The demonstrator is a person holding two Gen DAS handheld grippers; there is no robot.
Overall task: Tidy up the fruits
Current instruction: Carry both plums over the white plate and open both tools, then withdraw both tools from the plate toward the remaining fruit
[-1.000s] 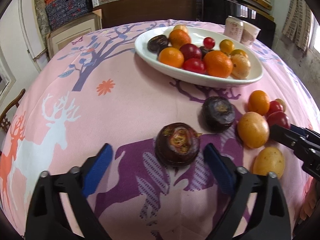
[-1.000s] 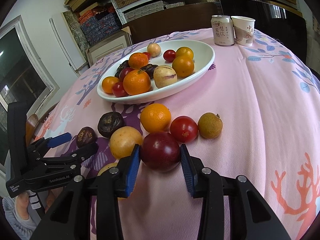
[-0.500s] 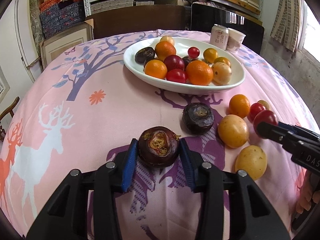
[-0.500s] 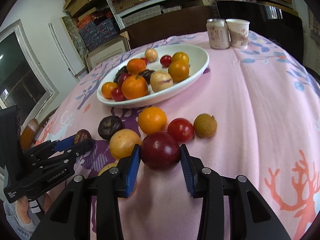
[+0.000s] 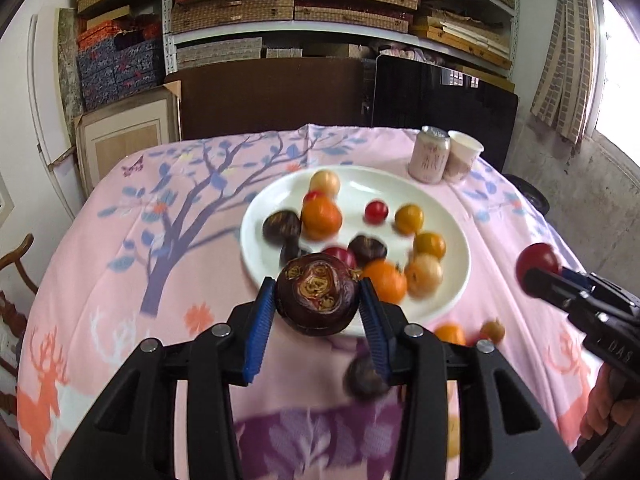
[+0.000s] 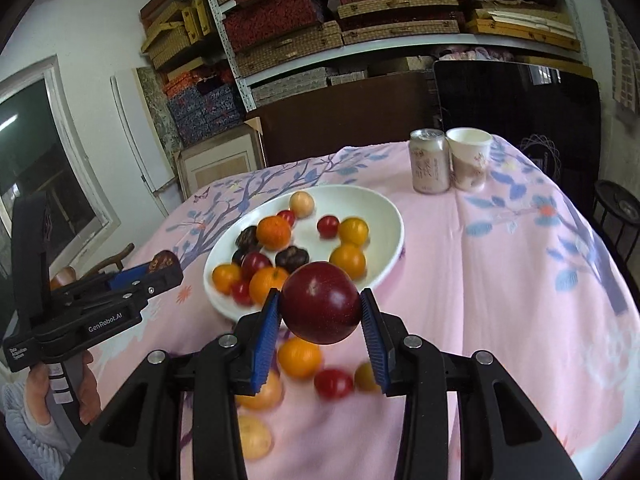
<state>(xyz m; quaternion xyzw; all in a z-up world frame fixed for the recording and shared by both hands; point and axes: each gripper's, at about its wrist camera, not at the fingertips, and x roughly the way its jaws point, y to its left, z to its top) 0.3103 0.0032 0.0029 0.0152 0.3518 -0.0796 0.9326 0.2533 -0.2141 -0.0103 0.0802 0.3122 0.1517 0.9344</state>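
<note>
Pinching at frame centre, your left gripper [image 5: 318, 314] holds a wrinkled dark-purple round fruit [image 5: 317, 299]; your right gripper [image 6: 320, 322] clamps a glossy dark-red plum [image 6: 320, 307].

This looks like a lived-in home room that doubles as storage. Straight ahead of the jaws, beyond the surface, metal shelves [image 6: 400, 40] are crammed with woven rattan boxes [image 6: 288, 46] and patterned fabric-covered boxes [image 6: 204, 106]. A framed panel [image 6: 218, 160] leans on the floor below them, beside a dark wooden board [image 6: 340, 116]. The surface wears a pink tablecloth [image 6: 500, 280] printed with deer and trees. To the left of the jaws stand a window [image 6: 36, 160] and a wooden chair back [image 5: 16, 256]; a bare concrete wall [image 5: 580, 200] rises to the right.
</note>
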